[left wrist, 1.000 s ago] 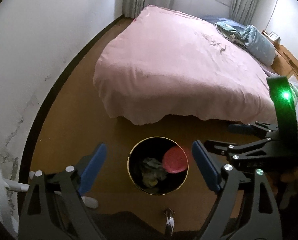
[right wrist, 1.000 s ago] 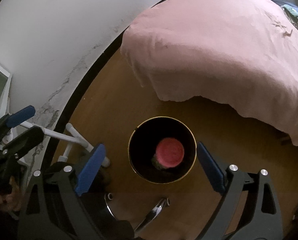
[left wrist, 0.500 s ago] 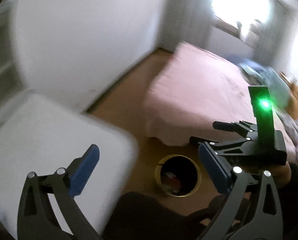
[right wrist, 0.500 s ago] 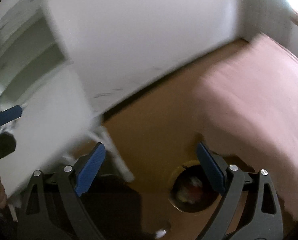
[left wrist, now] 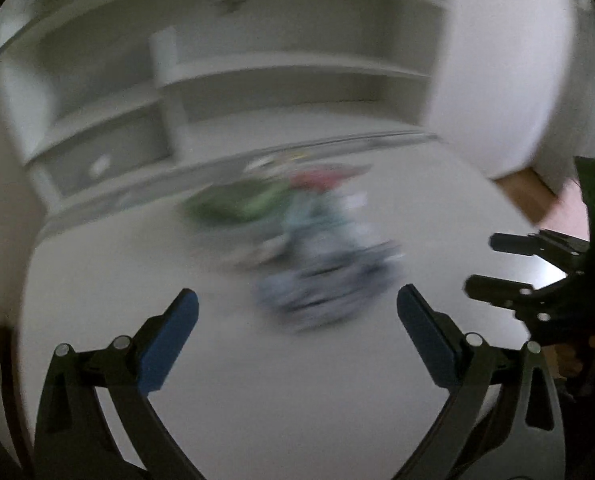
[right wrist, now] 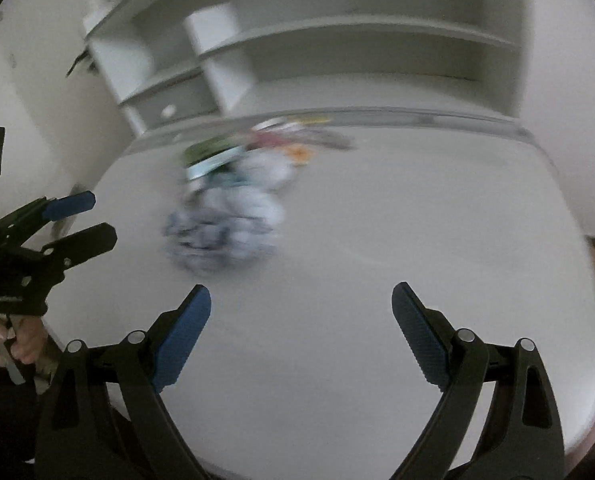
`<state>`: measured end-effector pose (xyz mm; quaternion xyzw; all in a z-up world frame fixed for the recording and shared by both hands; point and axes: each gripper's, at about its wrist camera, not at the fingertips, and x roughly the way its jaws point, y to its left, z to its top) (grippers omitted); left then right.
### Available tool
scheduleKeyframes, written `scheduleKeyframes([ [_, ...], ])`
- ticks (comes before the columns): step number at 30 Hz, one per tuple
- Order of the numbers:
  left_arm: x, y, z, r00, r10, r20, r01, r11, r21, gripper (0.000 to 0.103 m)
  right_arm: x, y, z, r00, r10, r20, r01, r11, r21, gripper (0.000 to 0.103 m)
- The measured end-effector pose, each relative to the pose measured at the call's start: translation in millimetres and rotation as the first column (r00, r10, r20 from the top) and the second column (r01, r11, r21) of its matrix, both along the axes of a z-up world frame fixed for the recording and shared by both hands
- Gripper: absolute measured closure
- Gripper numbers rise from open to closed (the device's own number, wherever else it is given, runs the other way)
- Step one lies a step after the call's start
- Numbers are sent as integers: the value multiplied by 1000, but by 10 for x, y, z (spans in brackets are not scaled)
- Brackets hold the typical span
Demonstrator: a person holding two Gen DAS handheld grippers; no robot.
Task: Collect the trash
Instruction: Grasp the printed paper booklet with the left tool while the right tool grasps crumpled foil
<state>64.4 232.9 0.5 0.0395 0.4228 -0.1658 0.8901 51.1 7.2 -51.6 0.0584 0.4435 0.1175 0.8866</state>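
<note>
Although both views were blurred, a crumpled trash pile (left wrist: 309,248), perhaps paper and wrappers, lay on the smooth white table (left wrist: 297,400) below white shelves (right wrist: 337,40). It sat ahead of the left gripper (left wrist: 295,336) and ahead-left of the right gripper (right wrist: 301,332); both were spread wide and empty. Its long axis could not be told.

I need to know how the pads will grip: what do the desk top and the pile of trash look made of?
Desk top: smooth matte white, probably laminate or painted board. Trash pile: crumpled and pale, with green and red bits; probably paper or plastic wrappers, too blurred to tell. Left tool and right tool are open.
</note>
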Motion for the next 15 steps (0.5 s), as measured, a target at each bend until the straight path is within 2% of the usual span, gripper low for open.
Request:
scheduleKeyframes([
  [2,10,306,-85,998,62,-22,-63,998,-7,7,177,245,-85,999,38,-35,-39,999,-13,14],
  [6,96,576,-192,994,96,-50,-98,995,-32,7,370,533,-138,995,64,-75,-66,998,-17,16],
  [12,247,369,-128,997,57,-50,-59,997,-50,7,571,558,-184,994,14,-107,-14,1000,-5,18],
  [15,465,203,-106,998,37,-59,-41,997,-63,7,616,502,-244,991,-9,-137,11,1000,13,31],
])
